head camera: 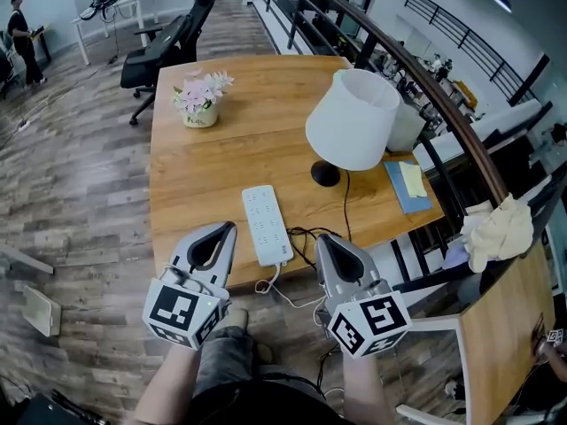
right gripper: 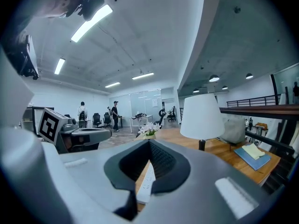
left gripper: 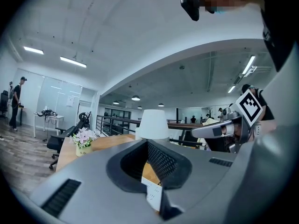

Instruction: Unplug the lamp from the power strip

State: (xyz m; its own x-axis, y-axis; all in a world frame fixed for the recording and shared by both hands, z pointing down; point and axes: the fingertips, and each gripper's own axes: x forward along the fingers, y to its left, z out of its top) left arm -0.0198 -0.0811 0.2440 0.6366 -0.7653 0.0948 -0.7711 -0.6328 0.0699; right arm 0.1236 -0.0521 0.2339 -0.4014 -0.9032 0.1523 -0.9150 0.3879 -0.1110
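A lamp with a white shade [head camera: 353,118] and black base [head camera: 325,174] stands on the wooden table [head camera: 221,162]. Its black cord [head camera: 345,209] runs to the front edge, looping beside the near end of a white power strip [head camera: 266,224]. Whether a plug sits in the strip I cannot tell. My left gripper [head camera: 229,227] hovers just left of the strip's near end, shut and empty. My right gripper [head camera: 321,237] hovers just right of it, also shut and empty. Past each gripper's closed jaws show the strip [left gripper: 153,195] [right gripper: 145,186] and the lamp [left gripper: 154,124] [right gripper: 202,115].
A pot of pink flowers [head camera: 202,100] stands at the table's far left. A blue book with a yellow note [head camera: 407,187] lies right of the lamp. A curved railing [head camera: 425,87] runs behind the table. An office chair [head camera: 164,51] stands beyond it. A white cord [head camera: 276,286] hangs off the front edge.
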